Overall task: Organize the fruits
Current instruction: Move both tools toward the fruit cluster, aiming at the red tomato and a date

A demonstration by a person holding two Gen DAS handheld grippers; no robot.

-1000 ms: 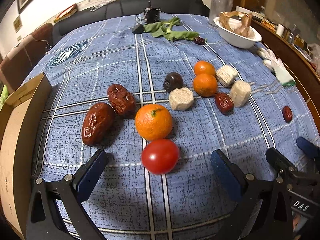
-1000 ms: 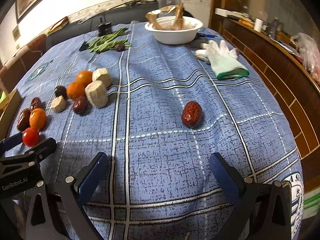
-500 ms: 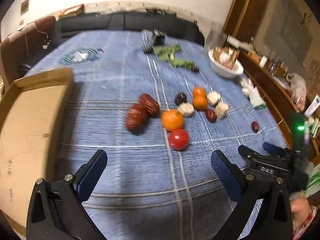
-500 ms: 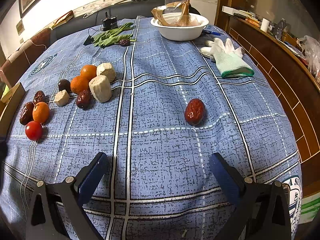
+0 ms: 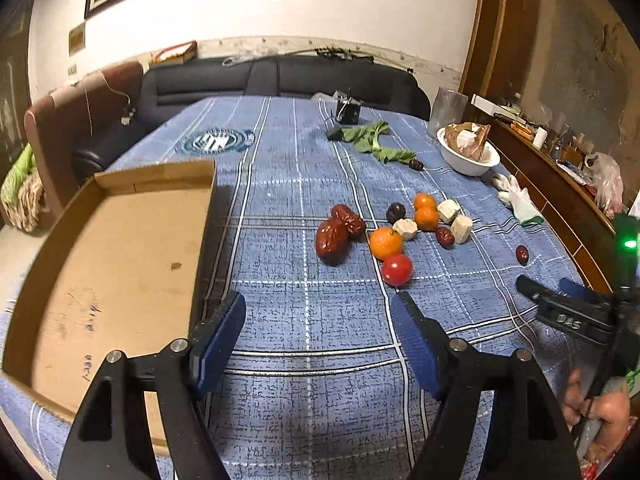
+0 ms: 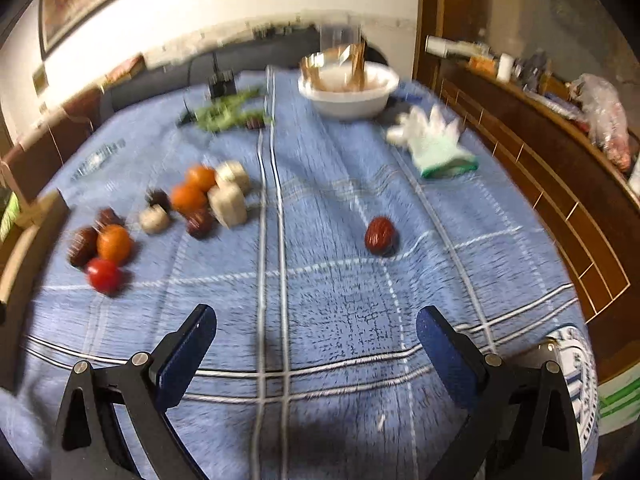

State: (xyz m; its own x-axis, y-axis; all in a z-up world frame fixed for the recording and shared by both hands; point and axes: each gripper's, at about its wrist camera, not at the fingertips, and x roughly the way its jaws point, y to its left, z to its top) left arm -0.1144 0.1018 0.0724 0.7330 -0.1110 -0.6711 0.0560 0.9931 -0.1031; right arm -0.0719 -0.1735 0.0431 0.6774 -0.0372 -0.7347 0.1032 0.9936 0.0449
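The left gripper (image 5: pixel 318 318) hangs over bare blue checked tablecloth (image 5: pixel 304 400) with nothing between its blue pads; its jaws have just been closing partway and stand apart. To its left lies a shallow cardboard tray (image 5: pixel 116 256), nothing showing on its floor. Farther off and slightly right sits the cluster of fruit: a red tomato (image 5: pixel 397 269) nearest, an orange (image 5: pixel 385 243) touching it just beyond, two wrinkled red dates (image 5: pixel 338 232) to their left, then two smaller oranges (image 5: pixel 425 211), a dark plum (image 5: pixel 395 213), a small date and pale chunks (image 5: pixel 454 218). One date (image 5: pixel 522 254) lies apart to the right, near the right gripper (image 5: pixel 548 286), which a hand (image 5: pixel 600 412) holds at the right edge. In the blurred right wrist view that gripper's jaws stand wide and empty above the cloth, the lone date (image 6: pixel 380 236) beyond them. A white bowl (image 5: pixel 468 156), a glove (image 5: pixel 518 200) and green leaves (image 5: pixel 376 142) lie at the far side.
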